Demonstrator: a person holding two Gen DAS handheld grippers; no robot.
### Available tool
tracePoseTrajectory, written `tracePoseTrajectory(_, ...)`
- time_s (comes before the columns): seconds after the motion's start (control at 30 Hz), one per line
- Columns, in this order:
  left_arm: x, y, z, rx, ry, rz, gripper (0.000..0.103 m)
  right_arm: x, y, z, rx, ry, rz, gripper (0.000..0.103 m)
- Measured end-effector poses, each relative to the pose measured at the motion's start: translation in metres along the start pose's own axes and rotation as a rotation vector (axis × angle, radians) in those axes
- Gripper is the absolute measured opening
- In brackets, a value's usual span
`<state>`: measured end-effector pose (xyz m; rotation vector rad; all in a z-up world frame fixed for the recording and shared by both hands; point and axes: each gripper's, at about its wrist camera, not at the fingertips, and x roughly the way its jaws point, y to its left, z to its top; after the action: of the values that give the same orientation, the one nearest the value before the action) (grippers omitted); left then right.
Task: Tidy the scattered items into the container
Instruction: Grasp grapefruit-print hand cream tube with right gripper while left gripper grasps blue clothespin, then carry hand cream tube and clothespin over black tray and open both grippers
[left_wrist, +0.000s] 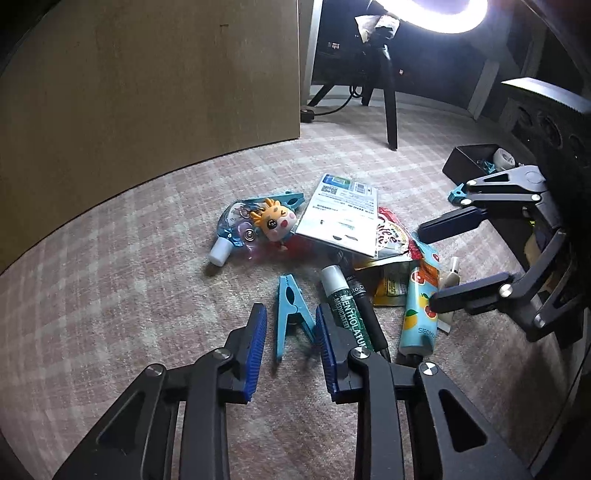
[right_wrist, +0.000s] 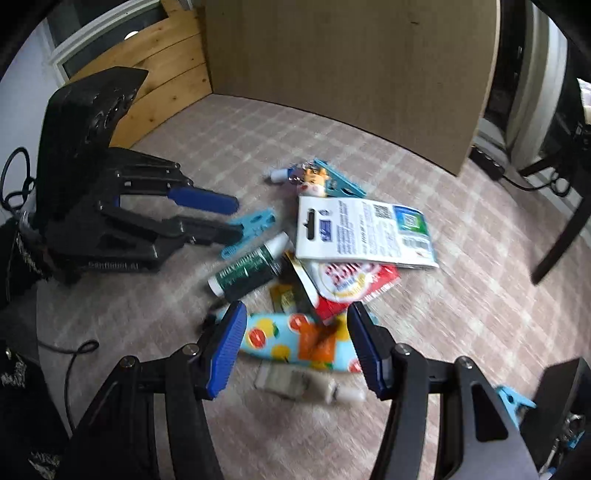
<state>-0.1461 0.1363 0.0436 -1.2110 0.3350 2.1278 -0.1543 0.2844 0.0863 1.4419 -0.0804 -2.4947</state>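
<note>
My left gripper (left_wrist: 290, 310) (right_wrist: 238, 218) straddles a blue clothespin (left_wrist: 291, 317) (right_wrist: 253, 225) lying on the carpet. Its right pad touches the pin and a gap shows at the left pad. My right gripper (right_wrist: 295, 343) (left_wrist: 428, 264) stands open over a fruit-print tube (right_wrist: 291, 338) (left_wrist: 421, 306), which lies lengthwise between the pads, unpressed. The pile also holds a green lip balm (left_wrist: 341, 306) (right_wrist: 247, 273), a white card pack (left_wrist: 343, 214) (right_wrist: 365, 229), a red packet (right_wrist: 351, 284) and a dragon keychain (left_wrist: 277, 221). The black container (left_wrist: 465, 158) sits at the far right with items inside.
A tall cardboard panel (left_wrist: 147, 74) (right_wrist: 351, 74) walls the back. A tripod leg (left_wrist: 389, 103) under a bright ring light (left_wrist: 432, 14) stands behind the pile. Another blue clothespin (left_wrist: 456, 194) (right_wrist: 513, 398) lies by the container. A black cable (right_wrist: 74, 354) trails on the carpet.
</note>
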Motion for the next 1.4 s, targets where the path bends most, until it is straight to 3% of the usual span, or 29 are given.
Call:
tracePoseTrajectory(0.13,0.000,-0.002,0.001,0.014,0.002,0.013,0.026,0.007,0.007,0.000,-0.024,0.049,-0.010,0.056)
tracePoseTrajectory(0.33,-0.001,0.004,-0.001,0.009,0.009,0.024,0.021,0.000,0.013,-0.016,-0.063,0.153,0.085,0.056)
tracePoseTrajectory(0.5,-0.001,0.008,-0.003,0.002,0.018,0.024,0.020,-0.004,0.025,-0.008,-0.129,0.115,0.111,0.056)
tracePoseTrajectory(0.63,0.002,0.006,-0.003,0.007,0.027,0.010,0.020,0.011,0.039,-0.003,-0.210,0.150,0.105,0.055)
tracePoseTrajectory(0.7,0.005,0.005,-0.003,0.014,0.033,0.015,0.020,0.018,0.041,-0.004,-0.225,0.169,0.097,0.049)
tracePoseTrajectory(0.87,0.006,0.005,-0.006,0.025,0.047,-0.024,0.017,0.014,0.045,-0.006,-0.244,0.153,0.059,0.041)
tracePoseTrajectory(0.93,0.010,0.002,-0.008,0.041,0.059,0.001,0.004,0.012,0.044,-0.005,-0.222,0.137,0.044,0.036)
tracePoseTrajectory(1.0,0.011,0.003,-0.008,0.030,0.056,0.008,0.004,0.009,0.039,-0.003,-0.172,0.122,0.064,0.029)
tracePoseTrajectory(1.17,0.001,0.011,-0.011,-0.031,0.023,0.029,0.004,-0.002,0.033,-0.003,-0.094,0.067,0.065,0.028)
tracePoseTrajectory(1.27,-0.012,0.017,-0.013,-0.075,-0.003,0.039,0.004,-0.017,0.026,-0.001,-0.011,0.006,0.086,0.028)
tracePoseTrajectory(1.4,-0.032,0.021,-0.014,-0.103,-0.038,0.048,0.004,-0.040,0.019,-0.003,0.093,-0.092,0.048,0.028)
